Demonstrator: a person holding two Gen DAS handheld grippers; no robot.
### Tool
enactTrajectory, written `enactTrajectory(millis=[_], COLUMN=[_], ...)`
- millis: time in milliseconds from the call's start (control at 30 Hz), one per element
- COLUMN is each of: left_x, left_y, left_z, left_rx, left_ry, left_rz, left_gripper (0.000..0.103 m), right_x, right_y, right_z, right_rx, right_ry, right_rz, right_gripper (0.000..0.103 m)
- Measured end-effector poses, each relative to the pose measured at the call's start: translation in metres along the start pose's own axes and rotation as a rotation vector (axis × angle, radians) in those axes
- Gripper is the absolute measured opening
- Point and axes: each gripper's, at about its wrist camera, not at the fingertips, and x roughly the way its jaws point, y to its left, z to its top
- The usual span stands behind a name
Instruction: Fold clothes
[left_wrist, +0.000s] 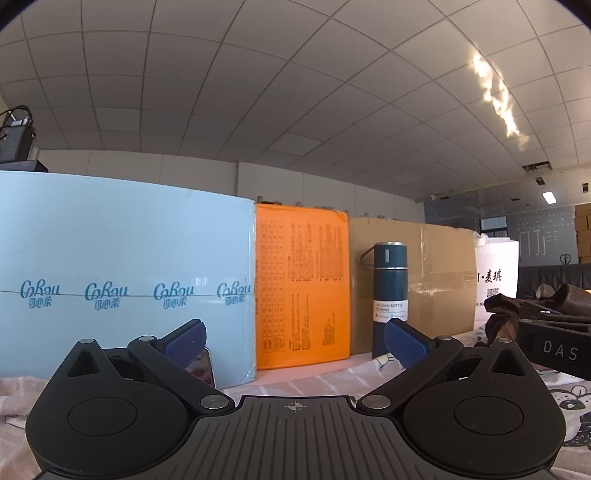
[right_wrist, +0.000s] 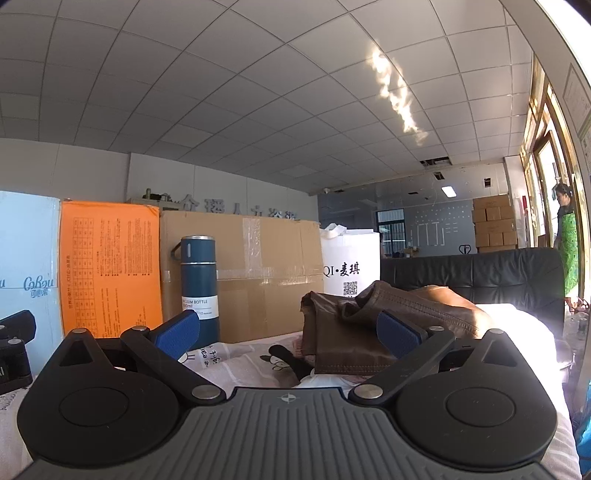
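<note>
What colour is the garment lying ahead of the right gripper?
Brown, leather-like garment; clearest in the right wrist view.

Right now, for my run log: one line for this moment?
left gripper open | right gripper open | brown garment crumpled, ungrasped

A brown leather-like garment (right_wrist: 399, 314) lay crumpled in a loose heap on the cartoon-printed sheet (right_wrist: 236, 365), its folds bunched and uneven, one flap hanging down the near side, unfolded as yet.
</note>
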Motion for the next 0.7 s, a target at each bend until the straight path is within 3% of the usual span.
enactTrajectory(millis=[267, 700], left_x=[0.02, 0.022], left_y=[-0.021, -0.023], left_z=[-0.007, -0.008], left_rx=[0.011, 0.006], left_ry=[0.0, 0.008], left_rz=[0.016, 0.017], left_gripper=[0.103, 0.103], right_x=[-0.003, -0.004], right_y=[-0.002, -0.001], right_z=[0.0, 0.0], right_rx=[0.009, 0.016], right_ry=[0.005, 0.004], right_rz=[0.011, 0.027], right_gripper=[0.103, 0.103])
